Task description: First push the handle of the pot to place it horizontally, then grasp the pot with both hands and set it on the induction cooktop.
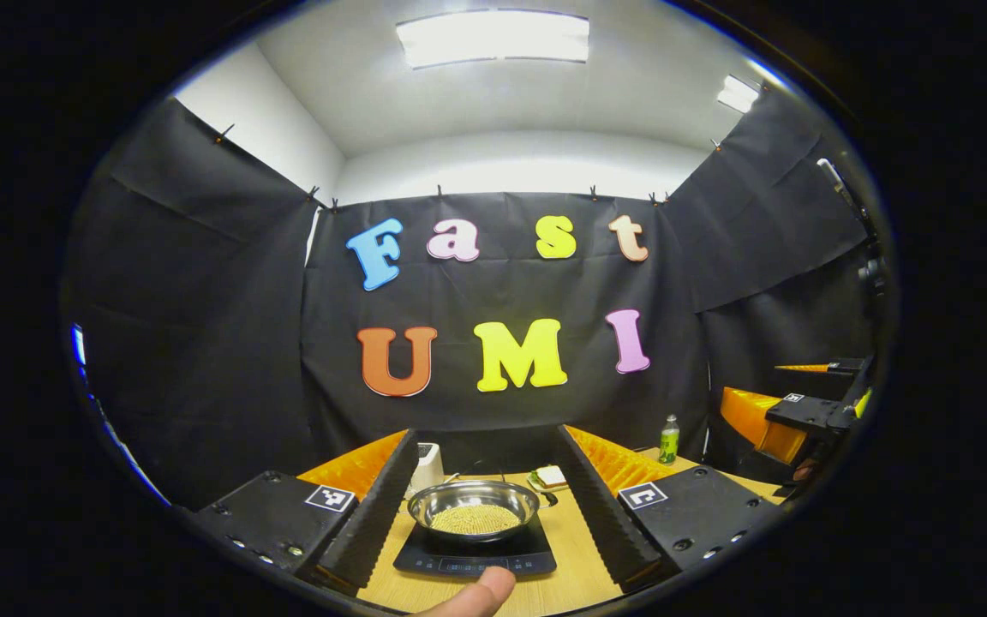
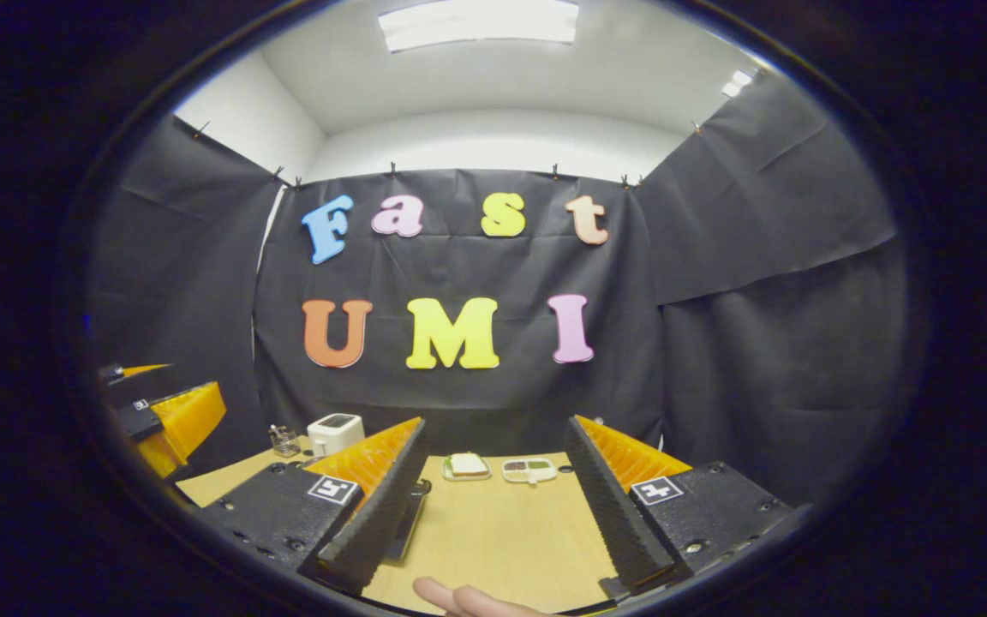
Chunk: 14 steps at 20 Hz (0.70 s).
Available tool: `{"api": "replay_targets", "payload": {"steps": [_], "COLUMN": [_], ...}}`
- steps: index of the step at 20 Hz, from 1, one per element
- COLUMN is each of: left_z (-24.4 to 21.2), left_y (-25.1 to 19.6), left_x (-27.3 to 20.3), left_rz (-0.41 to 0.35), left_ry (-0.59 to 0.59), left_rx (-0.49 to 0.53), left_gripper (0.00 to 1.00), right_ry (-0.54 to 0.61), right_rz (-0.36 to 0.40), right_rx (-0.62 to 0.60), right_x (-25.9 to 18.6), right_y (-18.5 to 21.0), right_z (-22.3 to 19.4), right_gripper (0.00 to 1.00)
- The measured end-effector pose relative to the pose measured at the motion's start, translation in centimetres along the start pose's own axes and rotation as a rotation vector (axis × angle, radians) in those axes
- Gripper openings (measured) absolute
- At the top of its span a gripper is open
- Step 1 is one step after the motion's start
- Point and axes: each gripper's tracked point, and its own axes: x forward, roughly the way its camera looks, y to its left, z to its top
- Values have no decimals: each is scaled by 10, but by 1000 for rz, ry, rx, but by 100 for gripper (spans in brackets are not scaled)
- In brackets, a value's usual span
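In the left gripper view a steel pot (image 1: 474,507) holding yellowish grains sits on the black induction cooktop (image 1: 476,557), on the wooden table (image 1: 575,557). My left gripper (image 1: 487,439) is open, with one finger on each side of the pot, apart from it. I cannot make out the pot's handle. The right gripper (image 1: 802,413) hangs at the far right, off the table. In the right gripper view my right gripper (image 2: 495,426) is open over bare table (image 2: 502,531). A dark edge (image 2: 410,518) peeks out behind its left finger. The left gripper (image 2: 170,416) is at far left.
A white toaster (image 2: 335,431) and a small glass jar (image 2: 284,440) stand at the back left. A plate with a sandwich (image 2: 466,465) and a small food tray (image 2: 528,469) lie at the back. A green bottle (image 1: 669,439) stands far right. A person's fingertip (image 1: 476,591) shows at the bottom.
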Motion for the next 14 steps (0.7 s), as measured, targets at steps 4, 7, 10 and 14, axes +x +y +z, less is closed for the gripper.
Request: {"api": "replay_targets", "payload": {"steps": [4,7,10,14], "left_z": [-11,-18,-26,-42], "left_y": [-1,17,34,47], "left_x": [3,7,9,12], "left_rz": [-17,0,31,61], "left_ry": [23,46,52,97], "left_rx": [-43,-70,-48,-43], "left_gripper": [96,96,96,96], "right_ry": [4,14,3,-9], "right_rz": [-2,-27,-22,-76], "right_rx": [25,37,35,37], "right_x": [0,1,1,3], "right_y": [-13,-22,-27,-47], "right_z": [-7,-13,-14,-12], "right_gripper": [100,100,100,100]}}
